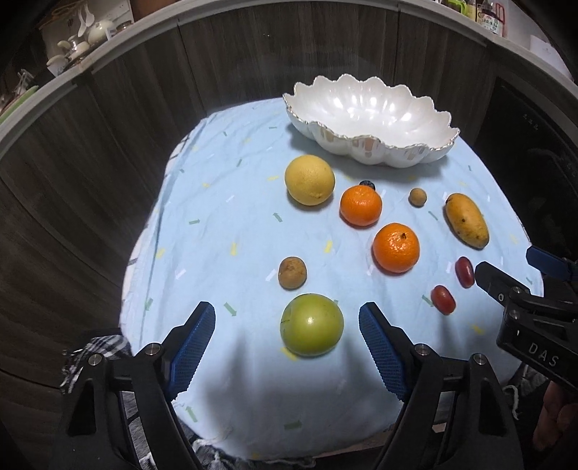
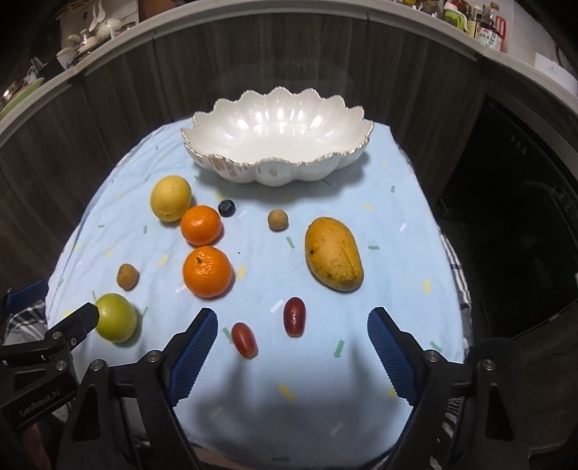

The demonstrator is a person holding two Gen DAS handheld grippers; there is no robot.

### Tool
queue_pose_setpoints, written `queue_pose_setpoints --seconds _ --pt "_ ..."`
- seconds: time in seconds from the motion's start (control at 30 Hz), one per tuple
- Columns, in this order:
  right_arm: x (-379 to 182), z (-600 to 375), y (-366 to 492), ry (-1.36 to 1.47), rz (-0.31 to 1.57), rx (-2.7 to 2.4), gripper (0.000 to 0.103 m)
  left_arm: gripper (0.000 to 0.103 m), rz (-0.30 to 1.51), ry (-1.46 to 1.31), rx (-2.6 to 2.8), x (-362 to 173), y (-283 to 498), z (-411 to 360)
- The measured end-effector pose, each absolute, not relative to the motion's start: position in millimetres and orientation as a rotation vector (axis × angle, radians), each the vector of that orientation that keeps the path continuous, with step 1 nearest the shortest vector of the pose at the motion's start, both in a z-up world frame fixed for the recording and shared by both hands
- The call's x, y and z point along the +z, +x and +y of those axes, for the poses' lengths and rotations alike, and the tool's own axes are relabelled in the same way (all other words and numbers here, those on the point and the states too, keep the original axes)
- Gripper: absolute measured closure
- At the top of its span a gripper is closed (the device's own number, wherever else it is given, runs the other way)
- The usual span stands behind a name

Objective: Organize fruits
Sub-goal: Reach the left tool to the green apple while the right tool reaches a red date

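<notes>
Your left tongs (image 1: 287, 334) stand wide apart and grip nothing; the blue ribbed pads (image 1: 193, 347) touch no fruit. The green apple (image 1: 311, 324) sits on the bench between them, a little ahead of the tips, with clear cloth on both sides. Just beyond it lies a small brown fruit (image 1: 292, 272).

Your right tongs (image 2: 292, 338) are equally wide and empty. Two red grape tomatoes lie between their pads without touching either: one (image 2: 244, 340) near the left pad, the other (image 2: 294, 316) a little further on. The mango (image 2: 333, 253) rests ahead and to the right of those tips.

Further out on the pale blue cloth (image 2: 253, 397) you have two oranges (image 2: 207, 271) close together, a yellow citrus (image 2: 171, 198) touching the far one, a dark blueberry (image 2: 227, 208) and another small brown fruit (image 2: 277, 219). The white scalloped bowl (image 2: 231, 168) stands at the far edge with no fruit in it.

From the left camera, the side of your right tongs reads "DAS"; from the right camera, your left tongs show "GenRobot.AI". Bottles (image 2: 487, 30) on the shelf behind carry labels too small to read.
</notes>
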State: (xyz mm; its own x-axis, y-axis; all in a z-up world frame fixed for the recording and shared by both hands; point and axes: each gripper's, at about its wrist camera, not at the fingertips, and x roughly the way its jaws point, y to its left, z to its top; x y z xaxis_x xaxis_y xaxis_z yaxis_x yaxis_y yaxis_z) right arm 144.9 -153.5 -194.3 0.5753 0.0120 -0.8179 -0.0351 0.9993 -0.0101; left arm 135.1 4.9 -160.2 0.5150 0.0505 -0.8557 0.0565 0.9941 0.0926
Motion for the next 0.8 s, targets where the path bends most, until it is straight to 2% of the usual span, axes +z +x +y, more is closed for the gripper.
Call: queue_pose_setpoints --seconds 0.17,0.5,0.8 --pt "-210 -156 152 -0.022 0.984 0.021 0.031 0.027 1.056 0.115 -0.026 -178 143 1" --pt "-233 -156 164 -0.022 1.01 0.025 0.037 0.036 1.082 0.093 -0.043 -199 152 1" --pt "-242 -158 171 -0.015 1.027 0.021 0.048 0.043 1.121 0.074 -0.072 -216 157 -1"
